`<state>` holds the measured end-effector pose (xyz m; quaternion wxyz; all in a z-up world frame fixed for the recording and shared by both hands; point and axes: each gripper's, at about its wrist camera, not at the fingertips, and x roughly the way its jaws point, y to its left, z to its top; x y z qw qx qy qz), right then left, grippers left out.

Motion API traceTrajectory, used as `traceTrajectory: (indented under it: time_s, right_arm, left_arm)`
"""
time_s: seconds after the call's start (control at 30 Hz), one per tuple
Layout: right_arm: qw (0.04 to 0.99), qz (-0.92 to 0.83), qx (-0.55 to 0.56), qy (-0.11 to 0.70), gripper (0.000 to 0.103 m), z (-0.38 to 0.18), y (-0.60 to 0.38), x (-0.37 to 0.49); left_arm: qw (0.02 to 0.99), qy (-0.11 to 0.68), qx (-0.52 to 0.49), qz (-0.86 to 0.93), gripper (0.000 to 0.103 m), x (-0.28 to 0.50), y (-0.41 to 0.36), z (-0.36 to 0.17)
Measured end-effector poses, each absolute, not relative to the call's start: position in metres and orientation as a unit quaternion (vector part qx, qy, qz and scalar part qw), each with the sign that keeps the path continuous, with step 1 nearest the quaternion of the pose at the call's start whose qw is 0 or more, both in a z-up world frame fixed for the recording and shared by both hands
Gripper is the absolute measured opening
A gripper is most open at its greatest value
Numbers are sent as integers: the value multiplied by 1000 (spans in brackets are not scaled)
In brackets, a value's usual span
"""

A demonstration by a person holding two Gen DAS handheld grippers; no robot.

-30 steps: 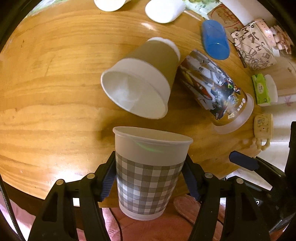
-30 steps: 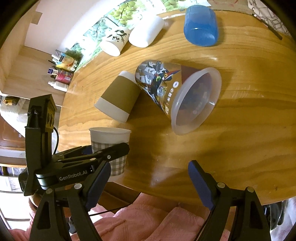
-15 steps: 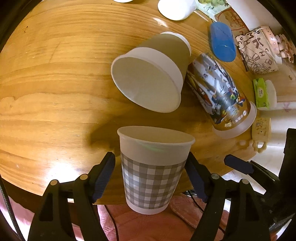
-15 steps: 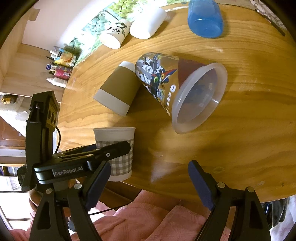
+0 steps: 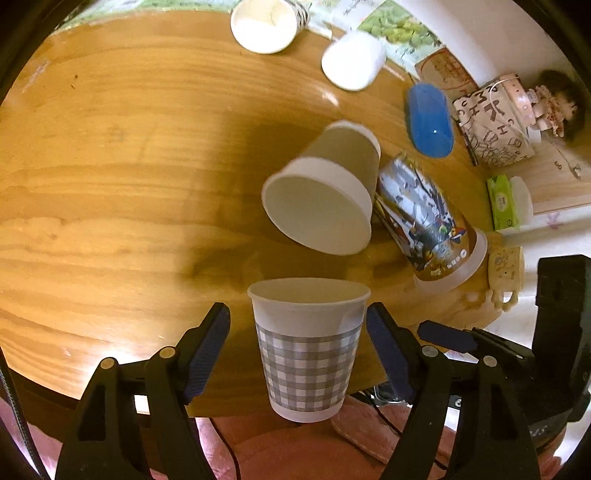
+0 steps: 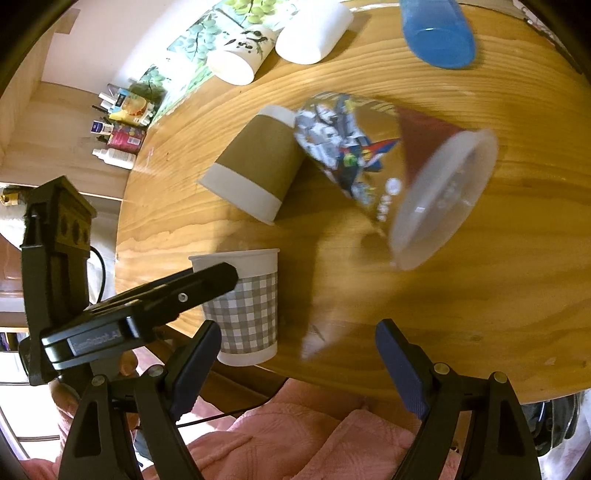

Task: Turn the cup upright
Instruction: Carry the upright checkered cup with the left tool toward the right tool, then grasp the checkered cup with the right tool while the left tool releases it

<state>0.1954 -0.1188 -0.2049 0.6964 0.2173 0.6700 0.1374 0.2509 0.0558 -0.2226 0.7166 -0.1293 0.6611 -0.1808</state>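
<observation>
1. Checked cup [image 5: 308, 347] stands upright at the tabletop's [image 5: 110, 184] near edge, between your left claw's [image 5: 298, 347] spread fingers; whether the right pad touches it, you cannot tell.
2. Your right claw [image 6: 297, 363] gapes, holding nothing.
3. Brown cup [image 6: 255, 168] and printed cup [image 6: 388, 177] lie on their sides, touching; the latter is blurred.
4. Pink cloth [image 6: 295, 435] shows below the edge.

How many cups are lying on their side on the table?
5: brown cup mid-table, printed cup against it, blue cup beyond, white cup and black-patterned cup at the far edge.
</observation>
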Motion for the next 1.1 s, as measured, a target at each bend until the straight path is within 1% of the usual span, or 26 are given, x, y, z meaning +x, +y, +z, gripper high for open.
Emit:
traceTrajectory:
  time_s: [0.3,0.67,1.1]
  right_arm:
    - [687,145,215,679,86,-207,-90,208]
    - [667,160,200,700,86,-219,-38,230]
    - [651,114,204,722,86,-231,-16,246]
  left_arm:
    - [736,636,-135,-187,79,254,84,-212]
    - [743,626,-140,-191,79,267,121,-207]
    - [775,587,-122,-198,79,267,144,-197]
